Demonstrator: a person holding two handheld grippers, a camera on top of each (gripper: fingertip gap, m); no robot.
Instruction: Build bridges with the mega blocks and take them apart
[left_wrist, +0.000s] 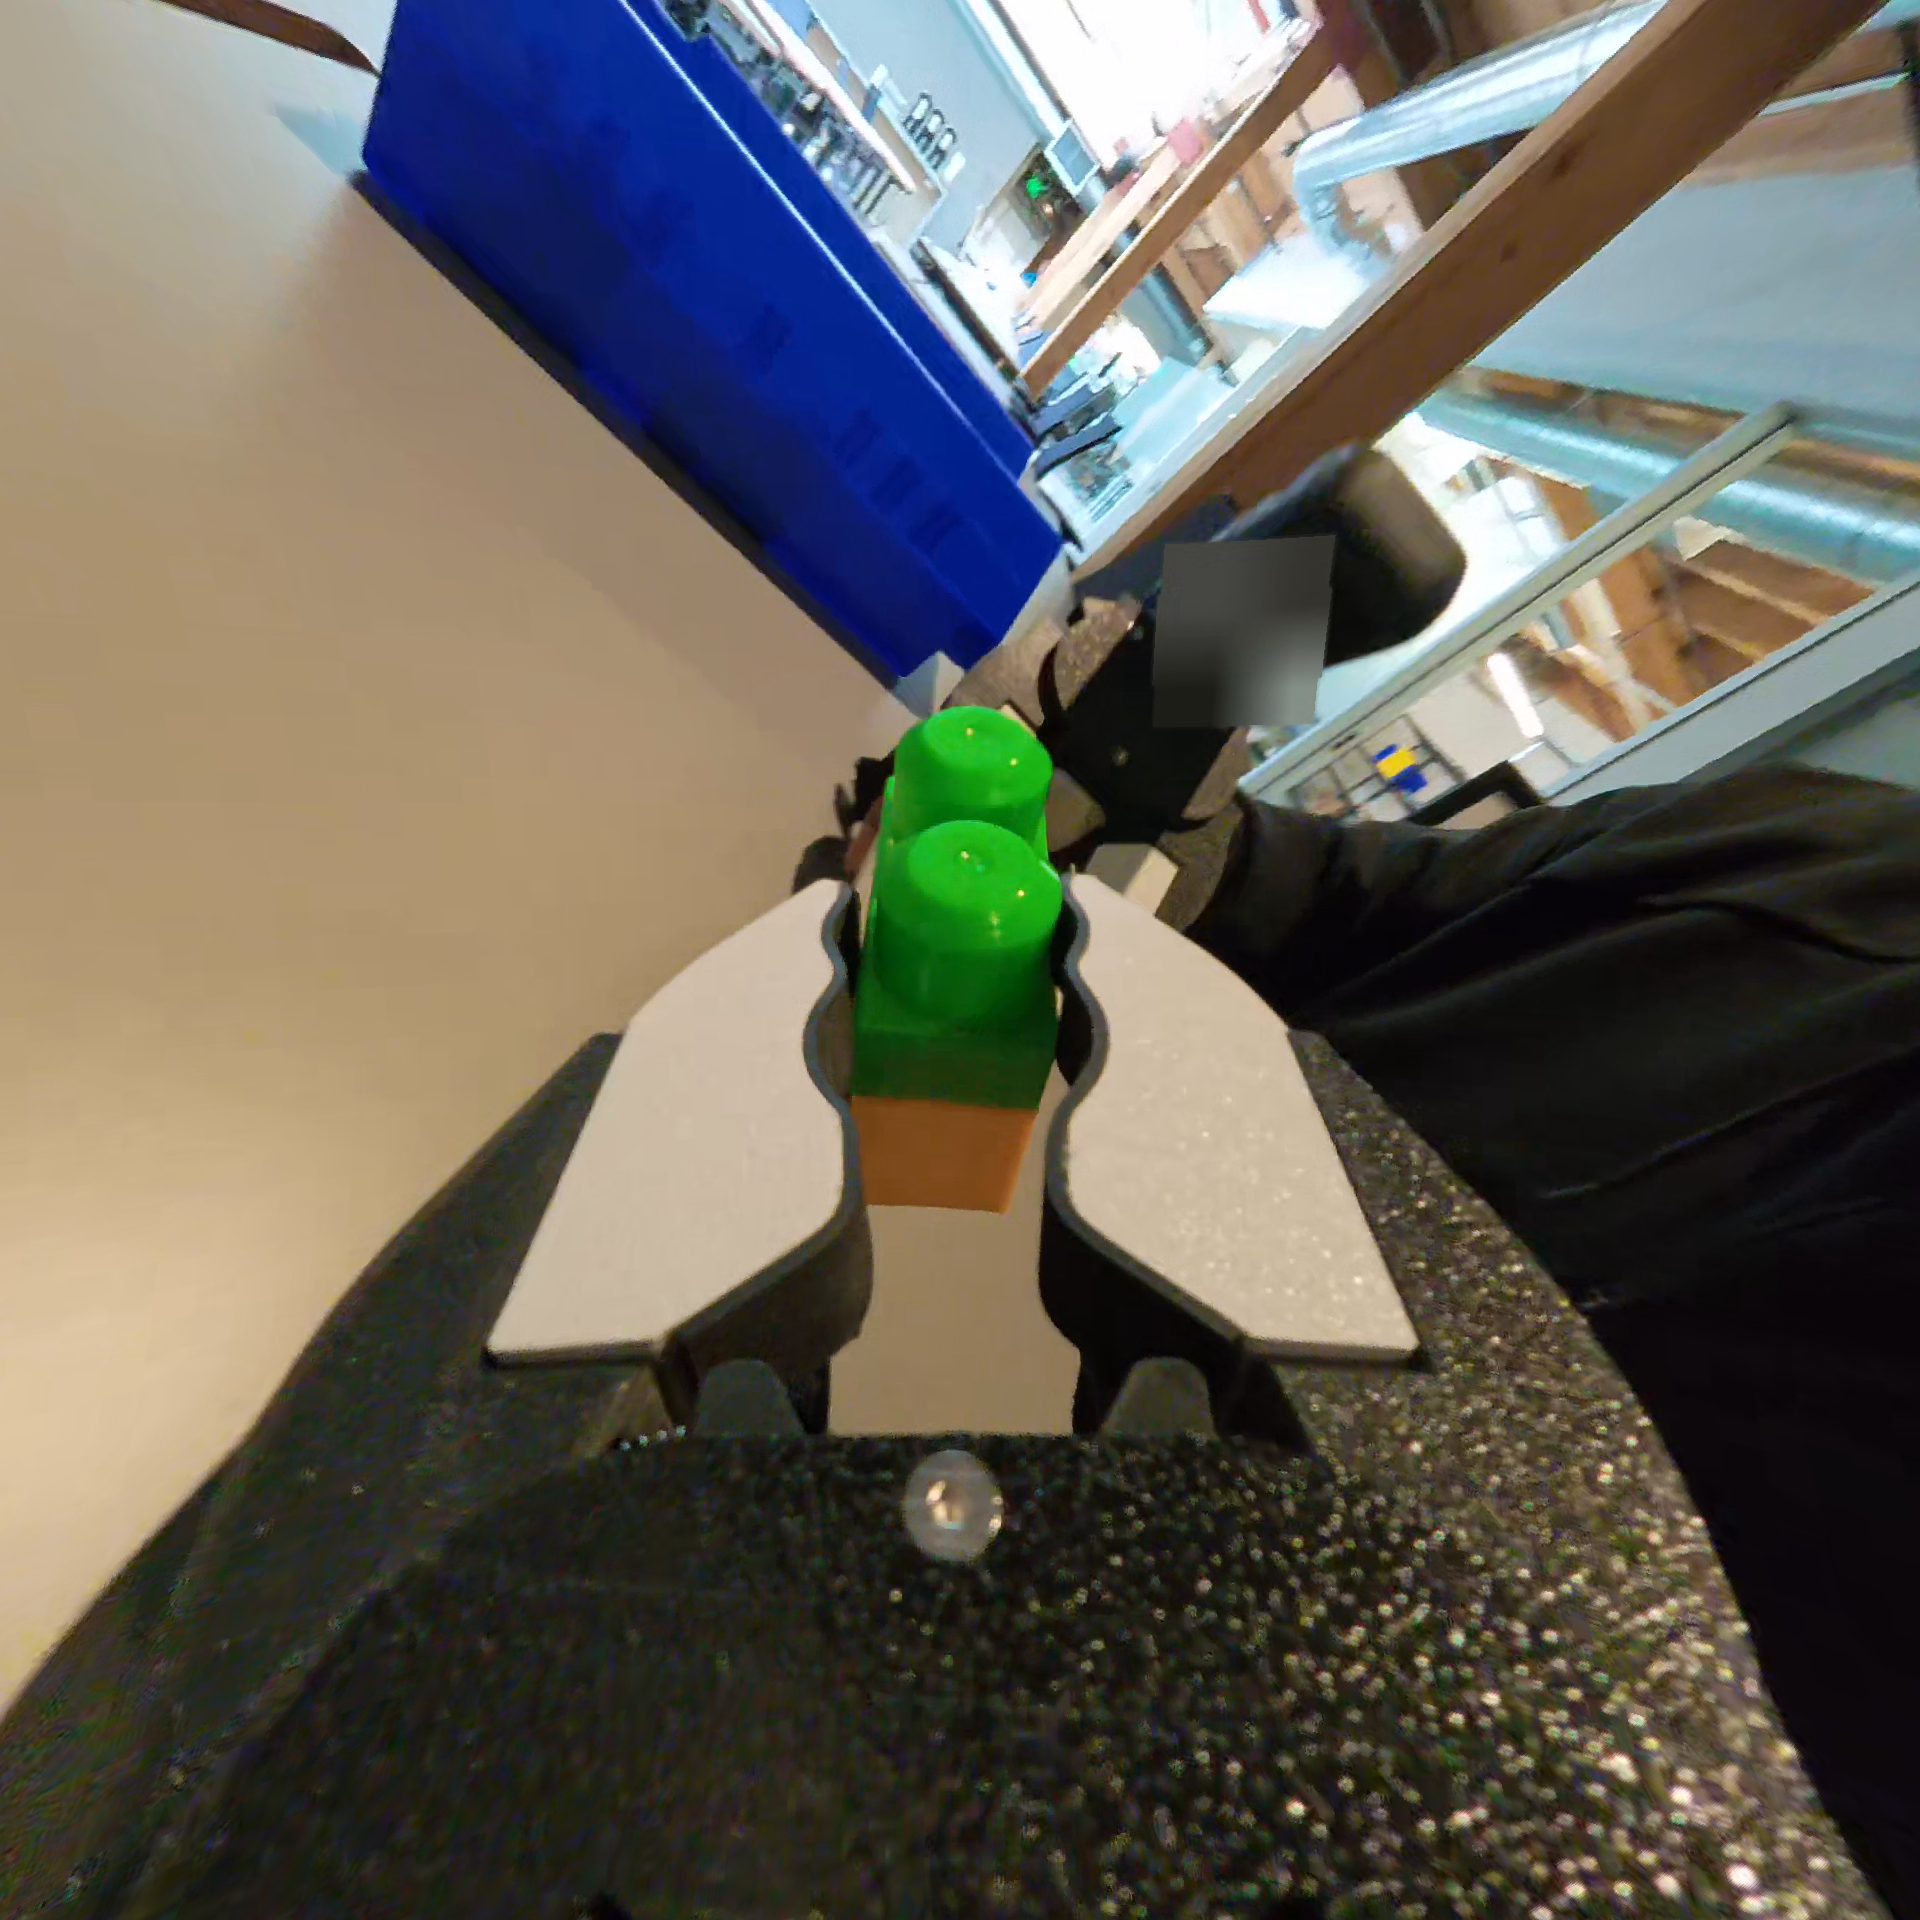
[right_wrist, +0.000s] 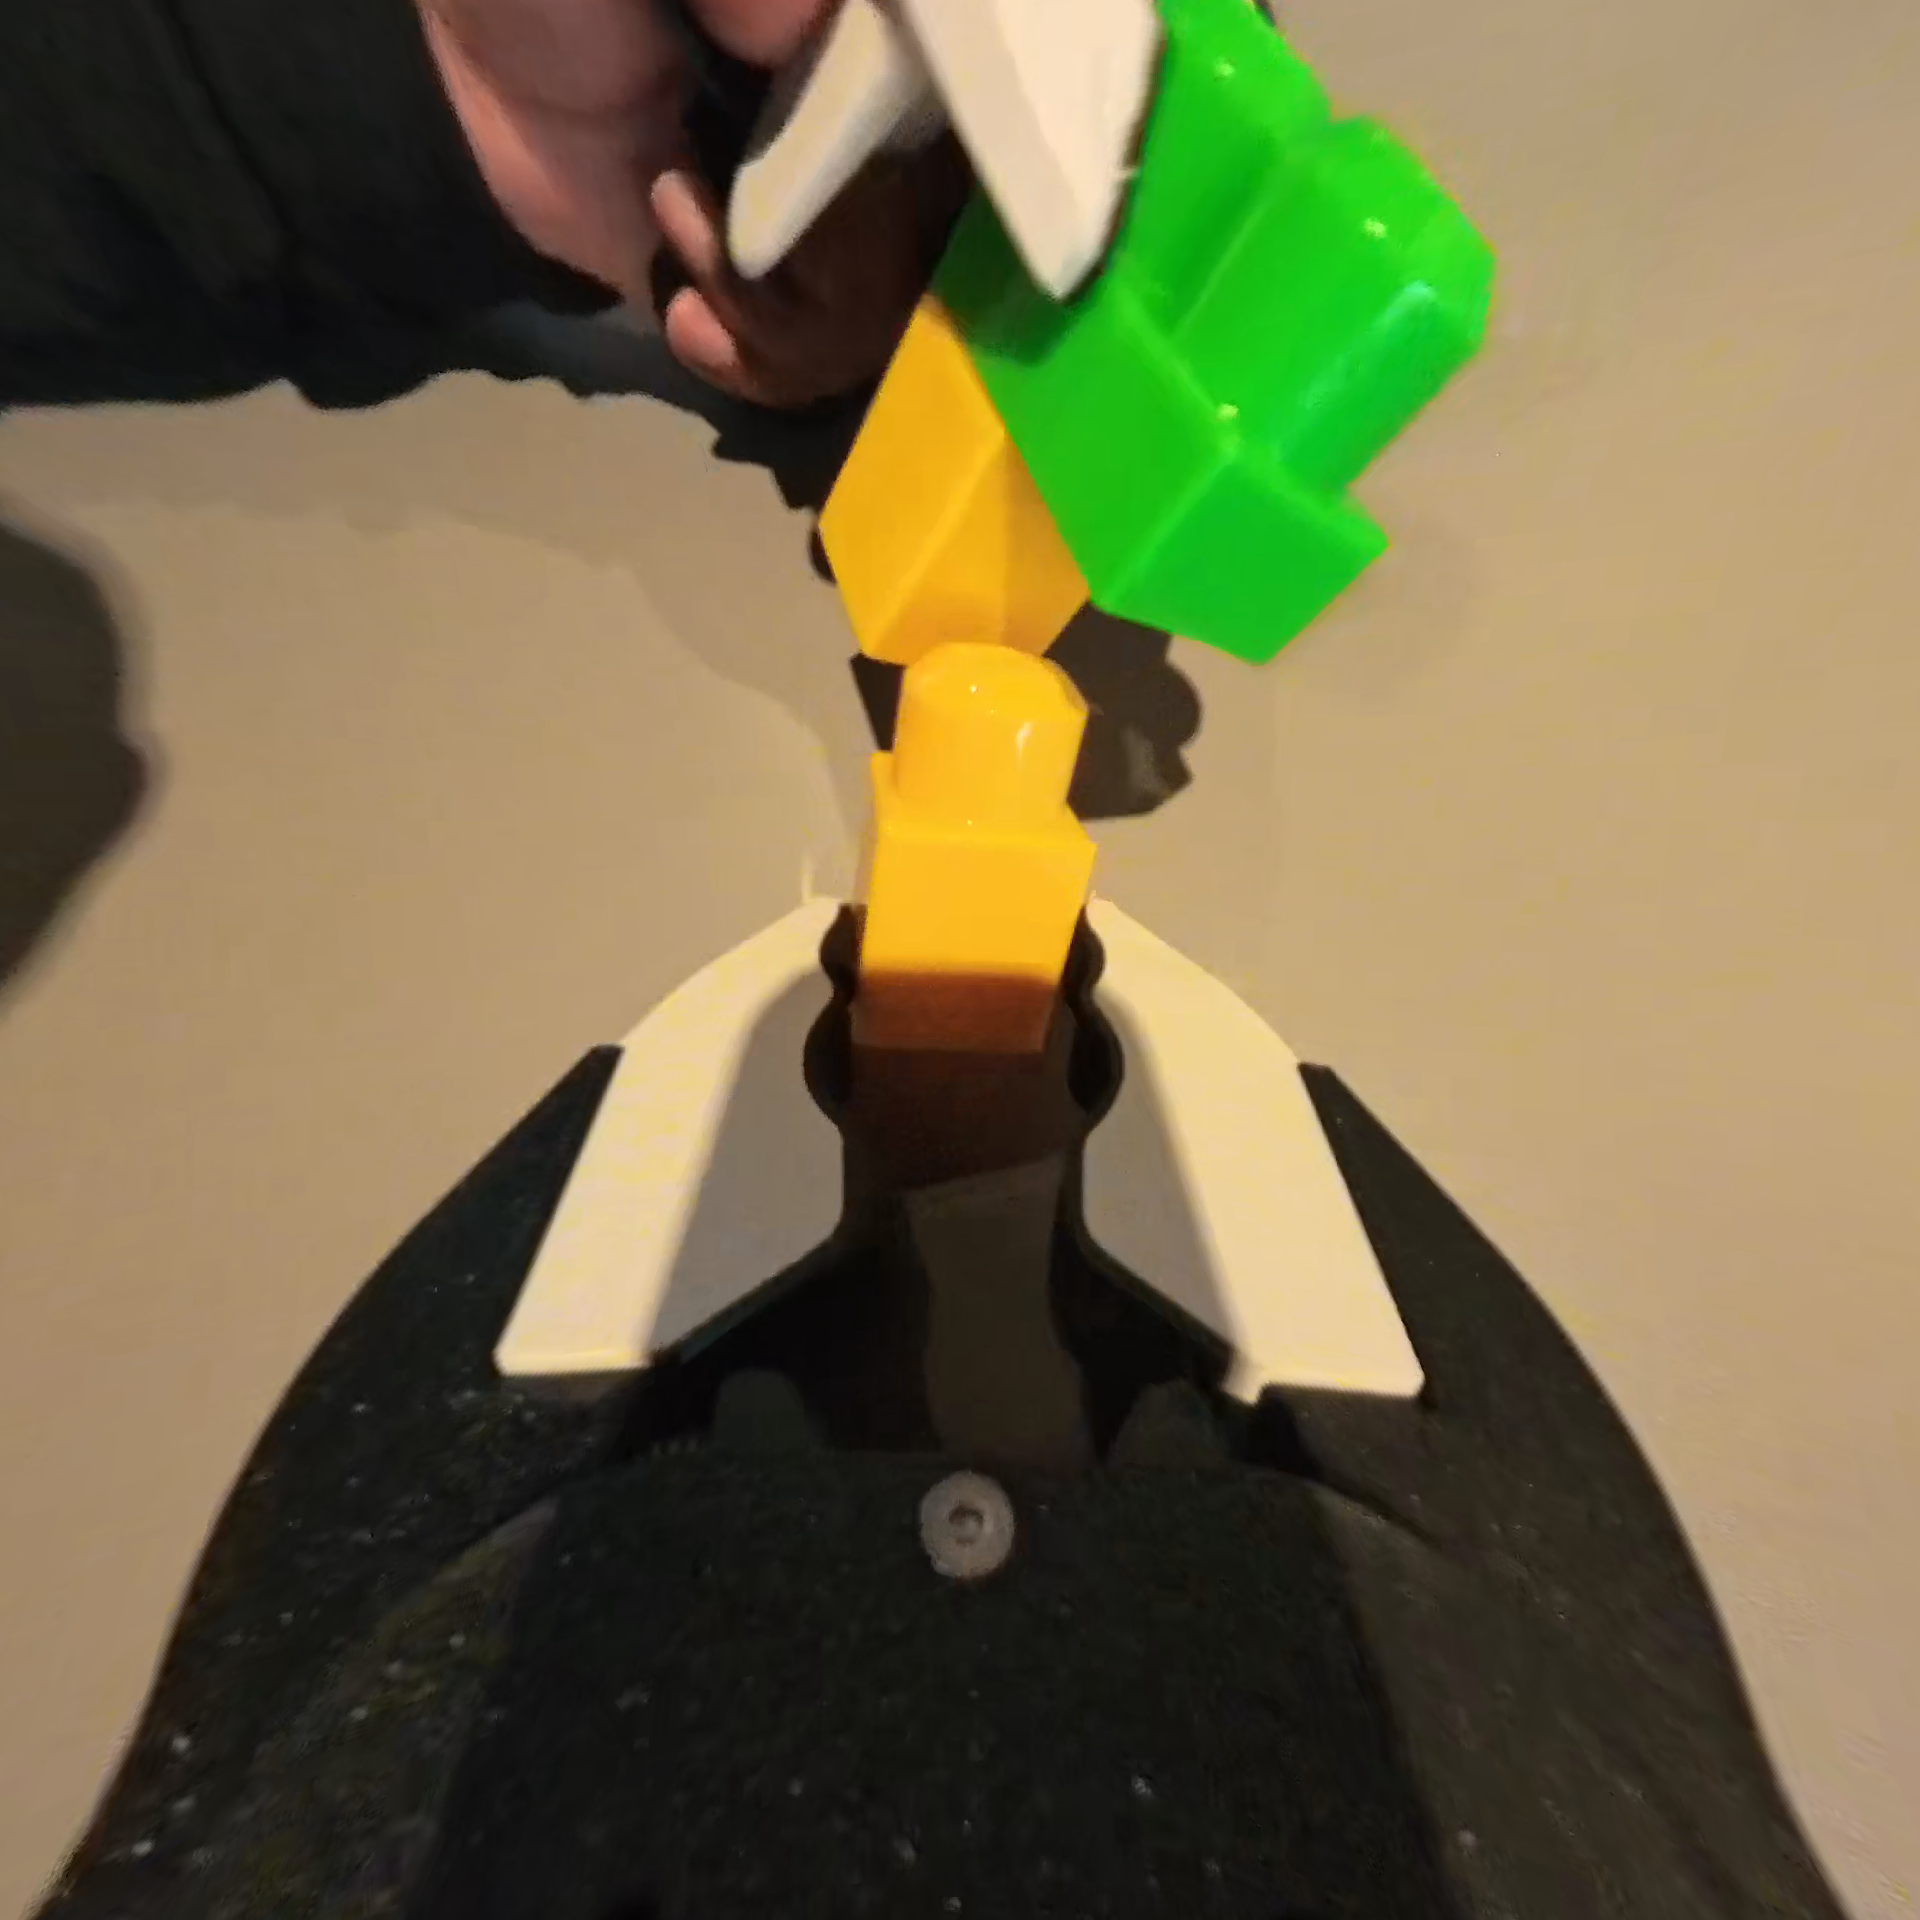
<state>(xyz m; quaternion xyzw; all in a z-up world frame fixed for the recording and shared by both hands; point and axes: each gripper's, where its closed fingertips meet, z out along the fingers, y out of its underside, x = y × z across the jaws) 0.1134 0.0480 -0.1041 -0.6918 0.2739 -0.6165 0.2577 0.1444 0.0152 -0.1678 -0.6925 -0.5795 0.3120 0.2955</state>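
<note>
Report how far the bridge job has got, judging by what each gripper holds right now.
Done: one yellow post is off the bridge, free in the right gripper.
In hand: the left gripper is shut on the green block, lifted and tilted over the table, with the second yellow block attached underneath.
Left: likely pulling that yellow block off the green one. No other blocks show.

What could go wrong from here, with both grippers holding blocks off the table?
1. The left gripper clamps the green block, not the yellow block hanging under it; that one could pop off and drop.
2. The single-stud yellow block in the right gripper sits far out at the fingertips and may slip or twist.
3. The stack looks tilted against that stud, so pushing could jam.
</note>
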